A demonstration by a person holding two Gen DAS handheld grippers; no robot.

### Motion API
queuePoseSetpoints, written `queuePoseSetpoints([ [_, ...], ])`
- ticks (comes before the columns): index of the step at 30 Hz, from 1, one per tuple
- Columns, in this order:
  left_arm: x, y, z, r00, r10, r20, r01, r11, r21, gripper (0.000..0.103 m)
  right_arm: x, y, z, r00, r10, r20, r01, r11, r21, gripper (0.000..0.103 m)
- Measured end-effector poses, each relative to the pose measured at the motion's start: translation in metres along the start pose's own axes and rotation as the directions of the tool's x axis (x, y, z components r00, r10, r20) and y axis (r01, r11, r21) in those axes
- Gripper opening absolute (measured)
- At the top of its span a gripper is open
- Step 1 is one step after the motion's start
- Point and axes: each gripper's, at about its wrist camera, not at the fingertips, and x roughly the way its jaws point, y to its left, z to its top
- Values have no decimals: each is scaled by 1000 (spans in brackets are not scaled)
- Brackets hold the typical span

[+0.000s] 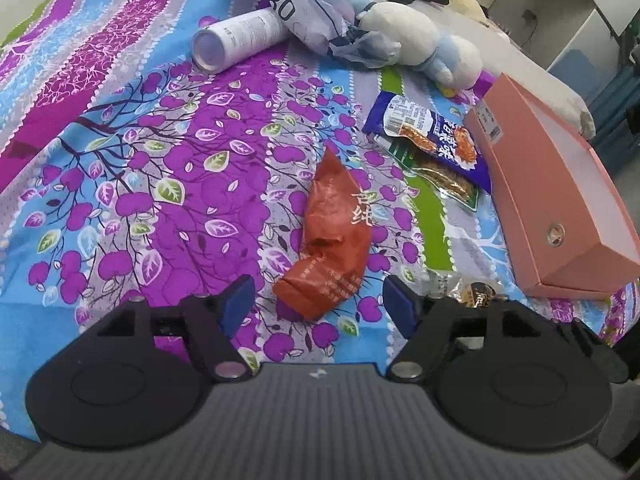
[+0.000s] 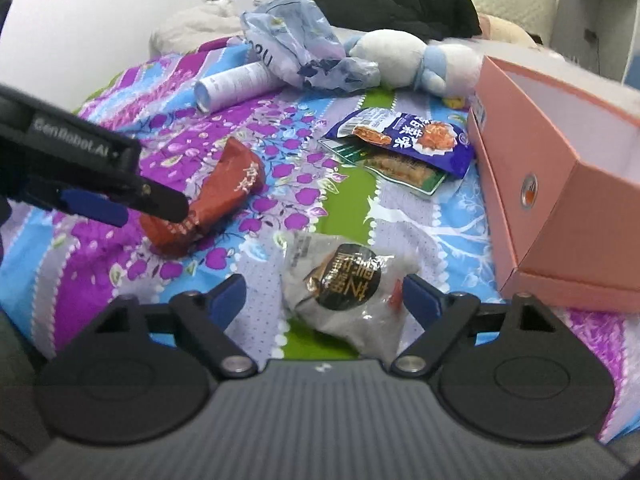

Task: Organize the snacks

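Note:
An orange-red snack bag (image 1: 332,236) lies on the patterned bedspread, its near end between my open left gripper's (image 1: 318,300) fingers. It also shows in the right wrist view (image 2: 216,200), with the left gripper (image 2: 132,204) over its near end. My right gripper (image 2: 324,298) is open around a clear packet with a black round label (image 2: 344,284). A blue packet (image 1: 432,136) lies on a green packet (image 1: 440,176) beside an open pink box (image 1: 560,200); the blue packet (image 2: 404,140) and the box (image 2: 560,184) show in the right wrist view too.
A white cylinder bottle (image 1: 240,40), a crumpled plastic bag (image 1: 316,12) and a white-blue plush toy (image 1: 420,40) lie at the far side of the bed. Black clothing (image 2: 420,0) lies behind them. The clear packet's edge (image 1: 476,292) shows by my left gripper's right finger.

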Motion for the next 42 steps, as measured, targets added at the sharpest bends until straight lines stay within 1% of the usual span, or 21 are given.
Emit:
queuePoseSetpoints([
  [2, 2, -1, 1, 1000, 9, -2, -9, 1000, 6, 76, 1, -3, 0, 1000, -3, 9, 3, 1000, 28, 87],
  [4, 5, -2, 2, 1000, 20, -5, -20, 1000, 6, 77, 4, -9, 0, 1000, -8, -3, 8, 998, 57, 87],
  [7, 8, -4, 3, 1000, 8, -6, -8, 1000, 1, 82, 10, -12, -5, 999, -37, -22, 38, 997, 67, 87],
  [11, 12, -12, 3, 1000, 8, -12, -8, 999, 35, 82, 14, -20, -11, 999, -24, -47, 29, 993, 112, 87],
  [14, 13, -17, 2, 1000, 2, -16, -1, 998, 64, 83, 17, -22, -13, 999, -17, -48, 22, 992, 123, 87],
  [16, 15, -21, 1, 1000, 10, -13, -8, 996, 92, 83, 19, -22, -13, 999, -14, -50, 20, 991, 133, 87],
  [18, 17, -21, 2, 1000, 14, -14, -13, 994, 105, 83, 19, -21, -13, 999, -7, -41, 13, 991, 134, 87],
  [24, 24, -18, 7, 1000, 26, -15, -24, 995, 100, 83, 26, -18, -12, 999, -8, -33, 11, 994, 112, 86],
  [25, 26, -18, 8, 999, 29, -23, -26, 994, 104, 84, 27, -17, -12, 1000, -4, -28, 7, 995, 102, 87],
  [26, 28, -18, 9, 999, 32, -38, -28, 993, 112, 87, 27, -16, -12, 1000, -8, -25, 10, 995, 96, 85],
  [27, 30, -19, 10, 998, 32, -45, -27, 992, 121, 88, 26, -16, -12, 1000, -10, -25, 12, 996, 89, 83],
  [30, 33, -23, 11, 999, 33, -40, -26, 987, 159, 88, 24, -18, -11, 1000, -1, -27, 3, 996, 90, 81],
  [34, 35, -31, 16, 999, 40, 3, -39, 976, 216, 88, 19, -23, -10, 999, -7, -32, 10, 995, 96, 80],
  [40, 51, -35, 25, 999, 45, 1, -44, 969, 243, 87, 13, -34, -8, 999, -34, -38, 38, 994, 104, 80],
  [41, 54, -36, 25, 999, 46, 1, -45, 968, 248, 85, 13, -35, -8, 999, -35, -39, 39, 994, 106, 80],
  [42, 57, -37, 26, 999, 48, 2, -47, 966, 254, 81, 12, -37, -9, 999, -36, -40, 40, 993, 108, 80],
])
